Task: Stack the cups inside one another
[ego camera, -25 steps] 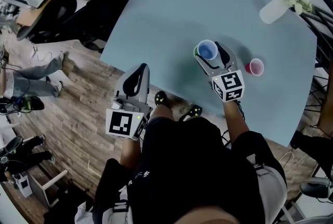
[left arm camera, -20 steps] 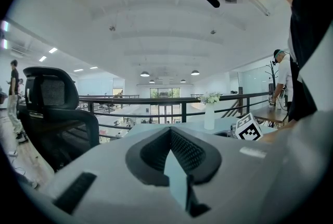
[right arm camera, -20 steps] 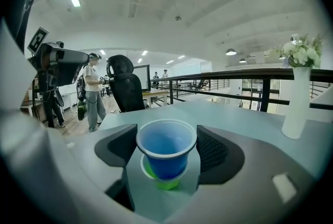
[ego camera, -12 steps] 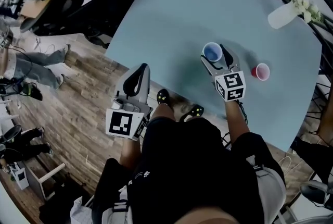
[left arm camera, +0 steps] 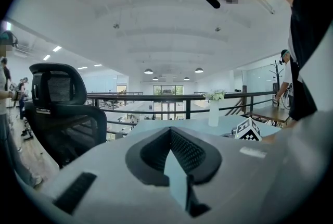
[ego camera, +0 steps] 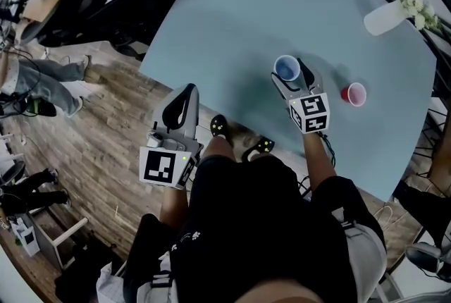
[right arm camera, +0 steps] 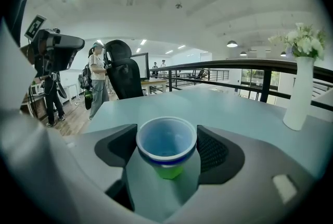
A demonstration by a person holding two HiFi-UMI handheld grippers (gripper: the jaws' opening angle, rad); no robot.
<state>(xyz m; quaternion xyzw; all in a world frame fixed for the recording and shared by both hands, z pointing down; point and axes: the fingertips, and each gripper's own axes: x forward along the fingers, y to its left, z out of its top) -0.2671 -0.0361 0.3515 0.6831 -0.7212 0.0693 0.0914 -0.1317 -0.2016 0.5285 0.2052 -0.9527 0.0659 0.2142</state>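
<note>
Just right of the right gripper [ego camera: 293, 76], clamped on the blue cup [ego camera: 286, 69] nested in the green cup [right arm camera: 167, 169], stood the red cup [ego camera: 354, 94]; the left gripper [ego camera: 183, 99], jaws together, hung farther off.

The table [ego camera: 232, 27] is open across its left half and far middle. On the right, the blue cup [ego camera: 286, 68], clamped in the jaws of the right gripper [ego camera: 290, 74], and the red cup [ego camera: 354, 94] stand near each other with a gap between, while the white vase [ego camera: 384, 18] stands well apart at the far corner. Office chairs [ego camera: 88, 9] stand beside the table's far-left edge.
</note>
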